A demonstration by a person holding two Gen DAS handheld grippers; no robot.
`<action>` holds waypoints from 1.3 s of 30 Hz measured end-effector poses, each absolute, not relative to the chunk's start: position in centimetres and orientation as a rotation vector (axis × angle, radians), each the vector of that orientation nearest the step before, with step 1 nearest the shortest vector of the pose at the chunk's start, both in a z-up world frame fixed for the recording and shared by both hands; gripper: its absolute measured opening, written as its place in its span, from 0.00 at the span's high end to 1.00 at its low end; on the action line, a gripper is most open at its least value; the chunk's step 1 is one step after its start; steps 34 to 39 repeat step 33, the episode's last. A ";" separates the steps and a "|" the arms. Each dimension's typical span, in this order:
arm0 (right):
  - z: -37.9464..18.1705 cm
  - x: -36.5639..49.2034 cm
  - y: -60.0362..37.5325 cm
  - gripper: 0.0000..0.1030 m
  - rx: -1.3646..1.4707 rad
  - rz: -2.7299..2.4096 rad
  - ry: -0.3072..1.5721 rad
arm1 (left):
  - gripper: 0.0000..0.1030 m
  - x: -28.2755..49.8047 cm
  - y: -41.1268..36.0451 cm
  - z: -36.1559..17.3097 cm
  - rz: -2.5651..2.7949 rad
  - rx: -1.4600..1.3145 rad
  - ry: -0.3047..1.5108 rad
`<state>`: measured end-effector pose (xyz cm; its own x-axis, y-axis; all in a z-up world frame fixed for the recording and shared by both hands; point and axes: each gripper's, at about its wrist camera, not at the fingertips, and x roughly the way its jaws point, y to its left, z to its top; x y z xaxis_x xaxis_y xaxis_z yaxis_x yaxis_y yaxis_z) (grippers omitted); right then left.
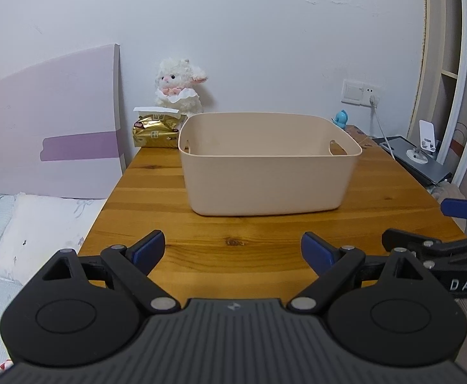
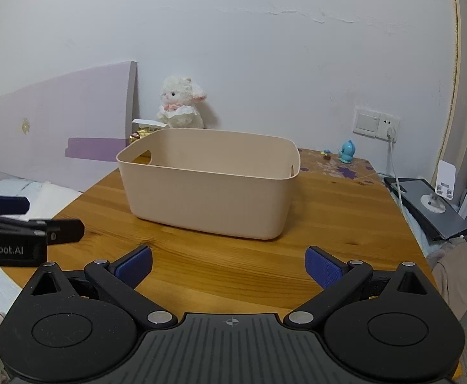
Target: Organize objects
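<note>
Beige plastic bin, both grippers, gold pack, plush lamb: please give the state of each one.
Beige plastic bin: upright, nothing visible inside.
Left gripper: open, holding nothing.
Right gripper: open, holding nothing.
Gold foil pack: lying behind the bin.
White plush lamb: sitting upright by the wall.

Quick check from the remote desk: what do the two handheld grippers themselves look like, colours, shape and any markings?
Both match: the left gripper and right gripper have matte black linkage arms with silver pivot pins, round black hubs, a ribbed grey base and blue textured finger pads. Partial white lettering shows on their sides: "DAS" and "enRobot.AI". No cables or sleeves visible.
</note>
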<state>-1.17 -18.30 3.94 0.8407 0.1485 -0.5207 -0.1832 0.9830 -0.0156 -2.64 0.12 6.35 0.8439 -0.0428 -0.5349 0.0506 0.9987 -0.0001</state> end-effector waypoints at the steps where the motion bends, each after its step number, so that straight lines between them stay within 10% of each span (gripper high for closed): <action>1: 4.0 -1.3 -18.4 0.00 -0.061 0.177 0.545 | 0.10 -2.8 0.1 6.4 -0.048 0.015 0.564; 39: 4.5 -3.4 -19.5 0.00 -0.041 0.151 0.547 | 0.06 -4.4 -0.3 5.9 -0.061 0.039 0.587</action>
